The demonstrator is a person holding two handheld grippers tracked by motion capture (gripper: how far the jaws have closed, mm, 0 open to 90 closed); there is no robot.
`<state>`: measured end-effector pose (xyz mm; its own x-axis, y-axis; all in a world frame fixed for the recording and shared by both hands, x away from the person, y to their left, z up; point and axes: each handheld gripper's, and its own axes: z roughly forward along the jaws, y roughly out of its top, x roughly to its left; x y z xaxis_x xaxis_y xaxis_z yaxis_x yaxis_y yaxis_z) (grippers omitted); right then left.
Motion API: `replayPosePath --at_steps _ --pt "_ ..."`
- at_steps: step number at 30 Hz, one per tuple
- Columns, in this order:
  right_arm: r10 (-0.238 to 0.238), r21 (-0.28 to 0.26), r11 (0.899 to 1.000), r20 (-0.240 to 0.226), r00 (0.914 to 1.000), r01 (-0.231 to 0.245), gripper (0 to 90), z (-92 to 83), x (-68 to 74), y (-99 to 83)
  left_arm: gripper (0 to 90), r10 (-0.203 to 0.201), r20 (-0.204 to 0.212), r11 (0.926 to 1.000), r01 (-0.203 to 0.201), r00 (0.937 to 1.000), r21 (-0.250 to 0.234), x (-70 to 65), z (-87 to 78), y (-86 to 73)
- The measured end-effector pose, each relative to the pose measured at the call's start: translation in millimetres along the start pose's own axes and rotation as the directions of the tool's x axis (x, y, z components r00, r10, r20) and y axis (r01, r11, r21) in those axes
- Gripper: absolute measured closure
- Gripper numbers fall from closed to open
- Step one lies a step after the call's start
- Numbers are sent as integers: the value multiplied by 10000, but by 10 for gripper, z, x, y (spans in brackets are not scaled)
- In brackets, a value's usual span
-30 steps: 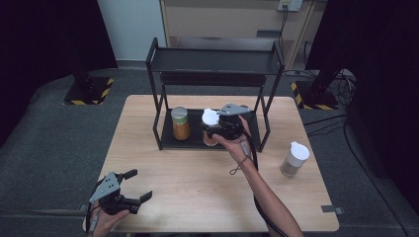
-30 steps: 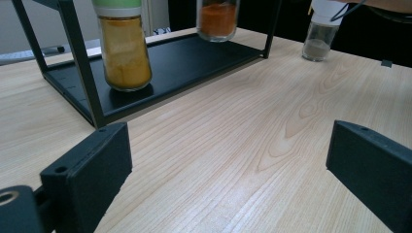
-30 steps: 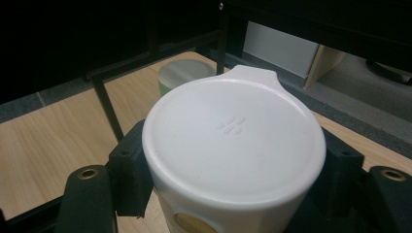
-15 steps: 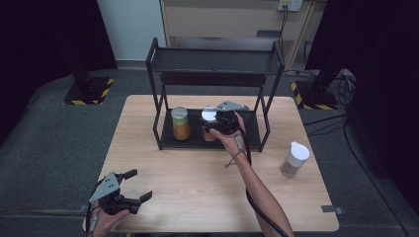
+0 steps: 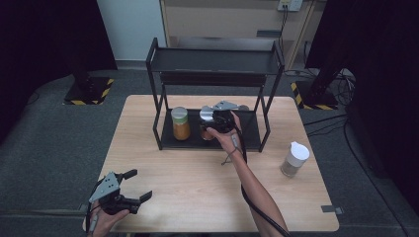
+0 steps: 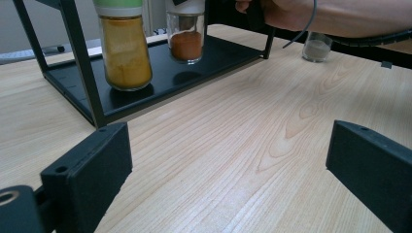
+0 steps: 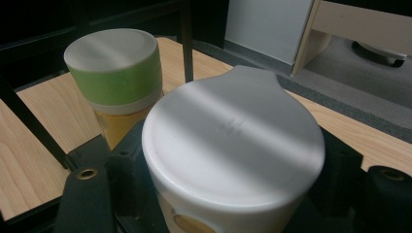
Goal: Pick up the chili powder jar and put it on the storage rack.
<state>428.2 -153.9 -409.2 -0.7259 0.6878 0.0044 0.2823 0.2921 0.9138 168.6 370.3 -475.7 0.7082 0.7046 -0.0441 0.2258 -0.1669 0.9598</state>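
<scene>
Dark shelf rack [image 5: 252, 129] on the worktop [image 5: 197, 182] crowds the right claw [image 5: 213, 120] pinching the white-capped jar [image 7: 233, 145] — released tilted, it could topple the green-lidded jar [image 7: 114, 73] just beside.

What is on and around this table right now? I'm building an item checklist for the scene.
rack: 1, black, two shelves, at the table's back.
green-lidded jar: 1, yellow powder, on the rack's lower shelf.
white-lidded jar: 1, orange powder, on or just above the lower shelf, in the right gripper.
third jar: 1, white lid, pale contents, on the table's right side.
table: 1, light wood.
left gripper: black, open, at the near left edge.
right gripper: black, shut on the white-lidded jar.
</scene>
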Motion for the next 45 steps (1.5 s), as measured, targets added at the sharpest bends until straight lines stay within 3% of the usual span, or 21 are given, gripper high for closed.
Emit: replayPosePath --at_steps 19,32,35,37,45 --pt "243 96 9997 62 9997 -244 312 83 -64 -110 16 -4 36 10000 4 10000 6 9 6 -2" --pt "53 -73 10000 -26 10000 -53 295 53 -62 -134 16 38 46 10000 -38 10000 32 2 9 3" --pt "56 -51 10000 -49 10000 -56 255 46 -56 -127 16 36 44 10000 -36 10000 21 1 9 3" --pt "215 -69 9997 -125 9997 -216 180 25 -71 -110 16 27 35 10000 -27 10000 26 4 8 3" --pt "324 -166 9993 -40 9995 -325 76 -90 -122 -19 16 48 40 10000 -48 10000 39 -1 12 6"
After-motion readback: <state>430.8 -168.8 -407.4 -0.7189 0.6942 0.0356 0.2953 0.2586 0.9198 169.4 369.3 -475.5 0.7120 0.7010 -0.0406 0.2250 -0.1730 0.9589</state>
